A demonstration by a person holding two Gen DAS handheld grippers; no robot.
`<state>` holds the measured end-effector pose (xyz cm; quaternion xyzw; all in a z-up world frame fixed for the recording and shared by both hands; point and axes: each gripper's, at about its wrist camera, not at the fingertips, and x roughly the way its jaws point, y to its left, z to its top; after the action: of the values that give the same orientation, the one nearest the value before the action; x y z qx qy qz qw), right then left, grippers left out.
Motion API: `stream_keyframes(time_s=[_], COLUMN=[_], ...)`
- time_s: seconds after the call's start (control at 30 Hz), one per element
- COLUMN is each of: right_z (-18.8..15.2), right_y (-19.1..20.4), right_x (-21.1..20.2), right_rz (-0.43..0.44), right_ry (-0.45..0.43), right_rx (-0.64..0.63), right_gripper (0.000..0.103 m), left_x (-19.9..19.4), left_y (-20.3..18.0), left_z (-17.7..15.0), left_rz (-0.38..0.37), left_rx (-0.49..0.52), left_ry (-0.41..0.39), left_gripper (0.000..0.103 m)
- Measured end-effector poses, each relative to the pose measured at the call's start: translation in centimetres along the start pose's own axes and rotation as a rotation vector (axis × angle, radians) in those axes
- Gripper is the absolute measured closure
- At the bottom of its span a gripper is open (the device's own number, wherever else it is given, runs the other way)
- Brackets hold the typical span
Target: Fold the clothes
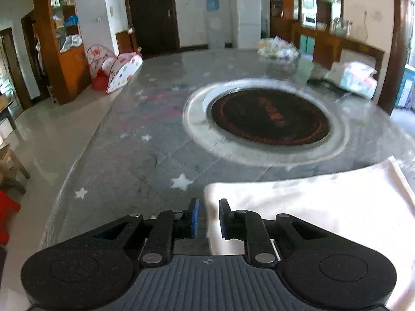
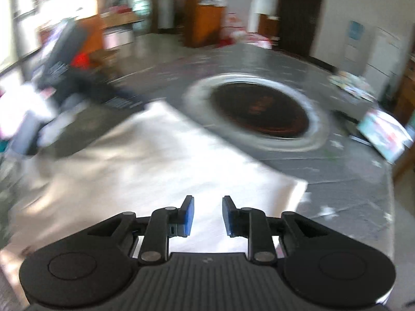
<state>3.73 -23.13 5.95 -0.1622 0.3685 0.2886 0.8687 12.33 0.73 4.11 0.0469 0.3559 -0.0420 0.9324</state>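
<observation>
Grey star-printed cloth (image 1: 124, 160) is covering a large round table, with a dark turntable (image 1: 271, 116) sitting in a silver ring at its centre. Wooden shelves (image 1: 61, 39) and a white fridge (image 1: 247, 16) are standing along the far walls. A white garment (image 1: 311, 202) is lying flat at the table's near edge, toward 4 o'clock in the left wrist view. The left gripper (image 1: 209, 216) is hovering over the garment's left edge, blue pads slightly apart, gripping nothing. The right gripper (image 2: 208, 215) is hanging above the white garment (image 2: 160, 160), pads parted and empty, amid heavy blur.
</observation>
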Motion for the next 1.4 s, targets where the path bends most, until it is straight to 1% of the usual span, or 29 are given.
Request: stream_keyframes(time_s=[0.07,0.13,0.23,0.3,0.47,0.57,0.67,0.8,0.93,1.0,1.1,1.23,1.3,1.33,1.4], right_z=[-0.6,-1.3,-2.5,-3.3,-5.3,-6.8,-7.9,-8.1,-7.7,-8.0,-8.9,-9.2,-9.3,-9.3,-9.4], right_y=[2.2,4.2,6.5,7.8,10.3,11.9,13.1,12.9,11.9,11.5,11.6,11.1,10.8,10.5,10.1], right_x=[-0.6,-1.2,-1.8,-2.0,-3.2,-4.1,-5.1,-6.6,-7.5,-7.2,-6.9,-8.0,-8.5,-8.7,-8.7], right_rz=[0.045,0.085,0.121,0.135,0.161,0.195,0.204,0.221,0.176,0.165,0.172,0.16,0.154,0.142,0.122], right_ry=[0.009,0.018,0.032,0.043,0.07,0.093,0.093,0.071,0.03,0.041,0.065,0.035,0.019,0.009,0.007], right_rx=[-0.052,-0.098,-0.148,-0.175,-0.231,-0.252,-0.282,-0.245,-0.19,-0.158,-0.139,-0.108,-0.092,-0.08,-0.059], right_gripper=[0.08,0.08,0.08,0.08,0.08,0.08,0.079,0.078,0.077,0.077,0.076,0.075,0.073,0.07,0.07], left_x=[-1.7,-3.3,-4.8,-5.1,-4.9,-4.8,-4.6,-5.1,-7.0,-8.1,-9.3,-10.8,-11.5,-11.7,-12.2], left_y=[-1.0,-2.3,-4.1,-5.1,-5.9,-5.8,-5.7,-5.6,-5.9,-6.3,-6.8,-7.8,-8.1,-8.2,-8.3], left_z=[-0.5,-1.4,-3.2,-4.5,-6.4,-6.4,-6.4,-6.6,-7.2,-7.7,-8.8,-10.5,-11.2,-11.5,-12.1], left_rz=[-0.037,-0.092,-0.18,-0.214,-0.205,-0.19,-0.18,-0.174,-0.197,-0.22,-0.252,-0.271,-0.273,-0.275,-0.275], left_rx=[0.037,0.082,0.128,0.148,0.168,0.158,0.145,0.136,0.147,0.155,0.16,0.186,0.195,0.196,0.198], left_ry=[-0.012,-0.017,0.006,0.031,0.041,0.039,0.039,0.036,0.016,0.008,0.007,0.003,-0.001,-0.002,-0.004], left_gripper=[0.085,0.086,0.086,0.086,0.086,0.086,0.084,0.084,0.084,0.083,0.083,0.083,0.082,0.082,0.082])
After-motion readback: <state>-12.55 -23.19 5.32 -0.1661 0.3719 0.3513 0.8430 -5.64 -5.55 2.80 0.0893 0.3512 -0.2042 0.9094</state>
